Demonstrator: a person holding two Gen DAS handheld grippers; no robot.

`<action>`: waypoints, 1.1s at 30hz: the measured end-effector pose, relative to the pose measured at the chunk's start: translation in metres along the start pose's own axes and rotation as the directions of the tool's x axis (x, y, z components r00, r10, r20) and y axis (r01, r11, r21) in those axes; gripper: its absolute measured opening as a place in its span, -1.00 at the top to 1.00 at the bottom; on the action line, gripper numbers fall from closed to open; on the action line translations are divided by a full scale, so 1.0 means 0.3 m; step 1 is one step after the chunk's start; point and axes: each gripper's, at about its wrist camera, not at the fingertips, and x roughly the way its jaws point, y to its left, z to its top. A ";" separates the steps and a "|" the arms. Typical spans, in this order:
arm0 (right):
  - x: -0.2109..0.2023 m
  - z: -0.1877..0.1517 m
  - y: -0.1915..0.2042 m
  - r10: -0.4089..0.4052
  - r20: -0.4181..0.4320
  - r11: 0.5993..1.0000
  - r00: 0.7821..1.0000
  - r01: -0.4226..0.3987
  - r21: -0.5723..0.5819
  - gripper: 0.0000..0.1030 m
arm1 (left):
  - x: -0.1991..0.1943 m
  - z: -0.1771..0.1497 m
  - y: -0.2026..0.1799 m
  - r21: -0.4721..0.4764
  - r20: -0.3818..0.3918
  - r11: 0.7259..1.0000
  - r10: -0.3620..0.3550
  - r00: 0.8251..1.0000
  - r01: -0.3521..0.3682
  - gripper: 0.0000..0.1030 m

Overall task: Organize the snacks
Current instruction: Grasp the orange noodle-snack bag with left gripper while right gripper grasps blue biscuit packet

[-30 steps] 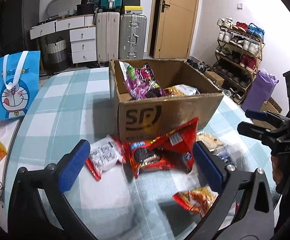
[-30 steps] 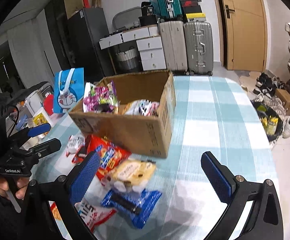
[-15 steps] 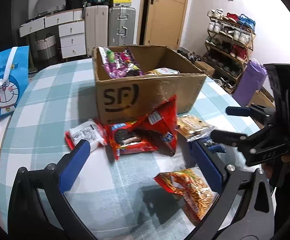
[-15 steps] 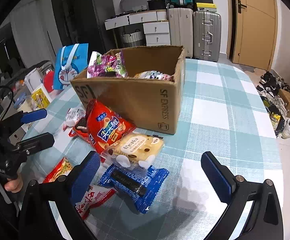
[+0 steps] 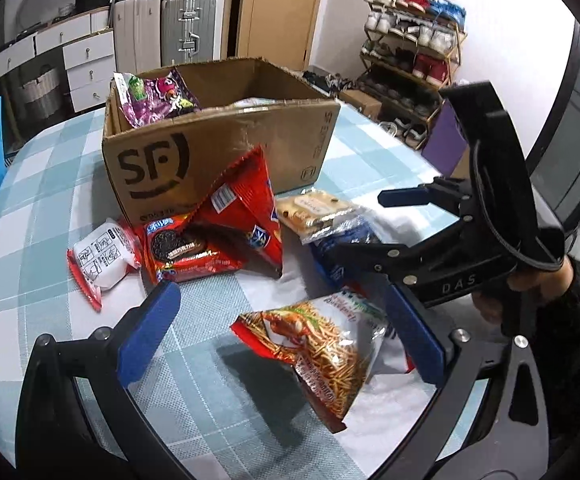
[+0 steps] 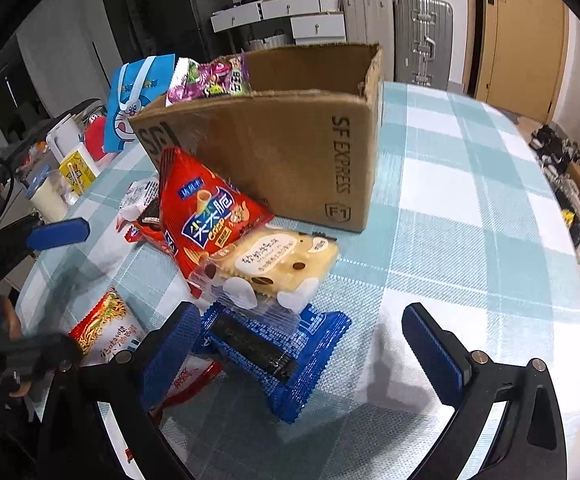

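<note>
A cardboard SF box (image 5: 226, 148) (image 6: 290, 152) stands on the checked table and holds a purple candy bag (image 5: 156, 96) (image 6: 210, 80). In front of it lie a red cone-crisp bag (image 5: 246, 216) (image 6: 206, 216), an Oreo pack (image 5: 182, 250), a white pack (image 5: 102, 256), a beige biscuit pack (image 5: 313, 214) (image 6: 278, 264), a blue pack (image 6: 278, 356) and a noodle-snack bag (image 5: 321, 352) (image 6: 108, 330). My left gripper (image 5: 278, 340) is open over the noodle-snack bag. My right gripper (image 6: 301, 348) (image 5: 369, 232) is open over the blue pack.
A blue Doraemon bag (image 6: 138, 100), a white cup (image 6: 50, 200) and a yellow packet (image 6: 76, 170) sit at the table's left side. Suitcases (image 5: 188, 28), drawers (image 5: 86, 60), a door and a shoe rack (image 5: 409, 60) stand beyond the table.
Both grippers have dropped and moved in toward the snack pile. The left one now hangs over the noodle-snack bag, the right one over the blue pack. Both stay open.
</note>
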 end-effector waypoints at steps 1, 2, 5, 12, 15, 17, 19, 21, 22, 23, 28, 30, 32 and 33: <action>0.005 -0.002 -0.002 -0.001 -0.006 1.000 1.000 0.001 -0.002 -0.99 | 0.008 -0.005 -0.003 0.003 -0.011 1.000 -0.001 1.000 0.001 -0.97; 0.012 -0.003 -0.004 -0.004 -0.015 1.000 1.000 0.004 -0.008 -0.99 | 0.018 -0.009 -0.007 0.007 -0.032 1.000 -0.015 0.999 0.016 -0.97; 0.018 -0.005 -0.013 0.002 -0.023 1.000 1.000 -0.002 -0.012 -0.99 | 0.035 -0.022 -0.024 0.038 -0.064 0.999 -0.033 0.997 0.035 -0.97; 0.015 -0.014 -0.063 -0.031 -0.051 0.999 0.998 0.030 -0.026 -0.99 | 0.061 -0.026 -0.050 0.067 -0.091 0.997 -0.038 0.995 0.045 -0.97; 0.006 -0.015 -0.079 -0.033 -0.047 0.999 0.998 0.032 -0.014 -0.99 | 0.078 -0.029 -0.068 0.082 -0.112 0.995 -0.047 0.993 0.057 -0.97; 0.004 -0.014 -0.075 -0.033 -0.046 0.999 0.998 0.032 -0.018 -0.99 | 0.091 -0.036 -0.084 0.098 -0.121 0.993 -0.051 0.991 0.063 -0.97; 0.007 -0.016 -0.065 -0.021 -0.048 0.999 0.999 0.020 -0.026 -0.99 | 0.100 -0.044 -0.091 0.109 -0.132 0.992 -0.045 0.990 0.060 -0.97; 0.015 -0.020 -0.053 -0.011 -0.053 0.999 0.999 0.010 -0.032 -0.99 | 0.109 -0.046 -0.088 0.105 -0.144 0.992 -0.055 0.988 0.071 -0.97; 0.018 -0.021 -0.046 -0.013 -0.054 0.999 0.998 0.011 -0.035 -0.99 | 0.114 -0.045 -0.081 0.103 -0.151 0.992 -0.051 0.987 0.067 -0.97; 0.024 -0.021 -0.039 -0.026 -0.055 0.999 0.998 0.023 -0.045 -0.99 | 0.114 -0.045 -0.075 0.105 -0.151 0.993 -0.039 0.988 0.056 -0.97; 0.029 -0.030 -0.042 -0.050 -0.070 0.997 0.996 0.046 -0.058 -0.99 | 0.107 -0.039 -0.009 0.067 -0.144 0.998 0.002 0.990 0.007 -0.97; 0.023 -0.031 -0.052 -0.050 -0.067 0.998 0.996 0.047 -0.052 -0.99 | 0.105 -0.036 0.011 0.050 -0.143 0.999 0.000 0.990 0.007 -0.97; 0.022 -0.029 -0.055 -0.049 -0.064 0.998 0.997 0.046 -0.048 -0.98 | 0.106 -0.035 0.018 0.042 -0.140 0.999 -0.001 0.990 0.007 -0.97; 0.023 -0.028 -0.052 -0.049 -0.064 0.998 0.997 0.046 -0.050 -0.97 | 0.104 -0.035 0.020 0.040 -0.138 0.999 0.000 0.990 0.006 -0.97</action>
